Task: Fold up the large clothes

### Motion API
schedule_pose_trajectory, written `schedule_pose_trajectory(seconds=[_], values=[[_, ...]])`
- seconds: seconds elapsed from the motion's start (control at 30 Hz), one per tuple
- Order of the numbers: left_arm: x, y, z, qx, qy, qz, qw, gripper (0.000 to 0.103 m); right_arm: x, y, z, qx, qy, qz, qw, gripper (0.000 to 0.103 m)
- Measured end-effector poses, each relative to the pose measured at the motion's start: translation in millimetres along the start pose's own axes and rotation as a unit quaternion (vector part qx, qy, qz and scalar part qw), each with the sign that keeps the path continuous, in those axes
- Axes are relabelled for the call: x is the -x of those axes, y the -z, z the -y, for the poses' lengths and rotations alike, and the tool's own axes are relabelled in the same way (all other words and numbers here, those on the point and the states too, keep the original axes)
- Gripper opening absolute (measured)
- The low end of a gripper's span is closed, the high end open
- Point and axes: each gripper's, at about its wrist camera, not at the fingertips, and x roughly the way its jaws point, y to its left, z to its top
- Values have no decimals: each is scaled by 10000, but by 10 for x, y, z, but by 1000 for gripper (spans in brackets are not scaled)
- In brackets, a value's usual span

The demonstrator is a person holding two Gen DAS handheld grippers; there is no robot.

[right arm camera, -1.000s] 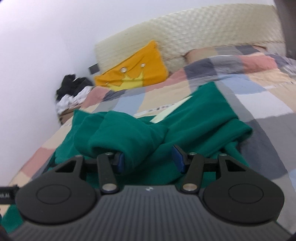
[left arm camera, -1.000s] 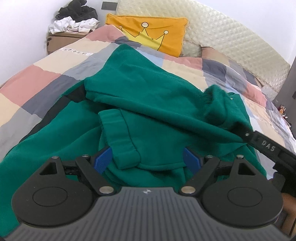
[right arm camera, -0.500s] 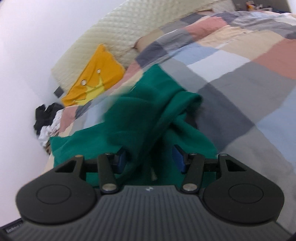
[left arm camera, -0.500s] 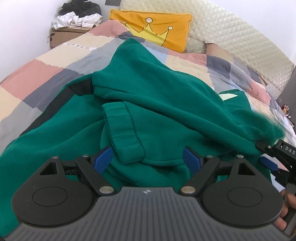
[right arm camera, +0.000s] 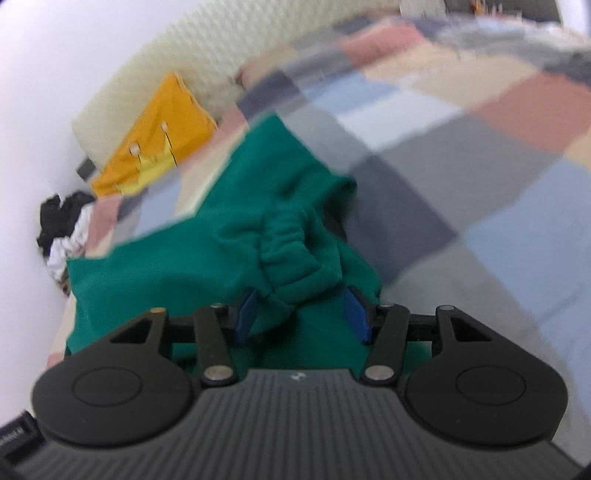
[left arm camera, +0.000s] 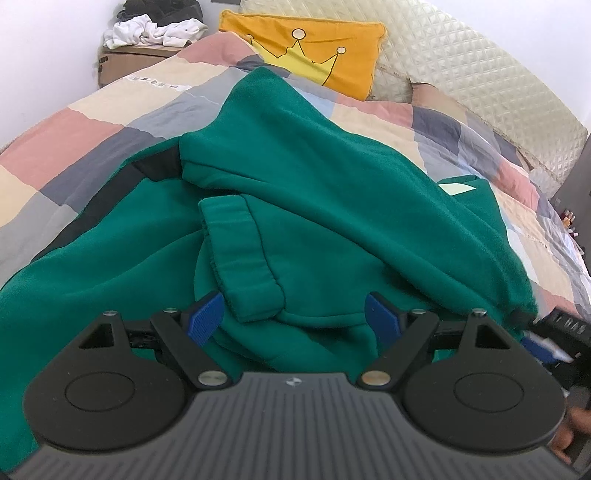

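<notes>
A large green sweatshirt [left arm camera: 332, 192] lies rumpled on the patchwork bed, one sleeve folded across the body, its ribbed cuff [left arm camera: 240, 258] lying just ahead of my left gripper [left arm camera: 295, 321]. The left gripper is open, its blue pads either side of the cuff, not closed on it. In the right wrist view the same sweatshirt [right arm camera: 184, 266] is bunched up, and a ribbed fold of it [right arm camera: 291, 254] lies between the open blue pads of my right gripper [right arm camera: 301, 314]. The right gripper also shows at the left wrist view's right edge [left arm camera: 546, 339].
The bed has a patchwork quilt [left arm camera: 74, 147], a yellow crown pillow [left arm camera: 306, 51] and a quilted cream headboard [left arm camera: 480, 81]. A cardboard box with a pile of black and white clothes [left arm camera: 155, 26] stands at the far left by the wall.
My right gripper has swung down and toward me with the lifted part of the sweatshirt, laying it over the body. The left gripper has crept slightly forward over the cuff.
</notes>
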Motion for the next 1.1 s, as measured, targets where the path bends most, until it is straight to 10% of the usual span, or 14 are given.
schedule_pose_trajectory(seconds=[0.53, 0.77, 1.1], values=[[777, -347, -583, 238, -179, 452, 9985, 87, 653, 34, 379, 0, 239, -659, 9975, 56], [1331, -430, -1429, 371, -851, 168, 9955, 87, 881, 222, 672, -247, 326, -1224, 9916, 58], [1334, 223, -2449, 1365, -366, -703, 9875, 87, 1043, 342, 786, -536, 455, -1475, 9866, 75]])
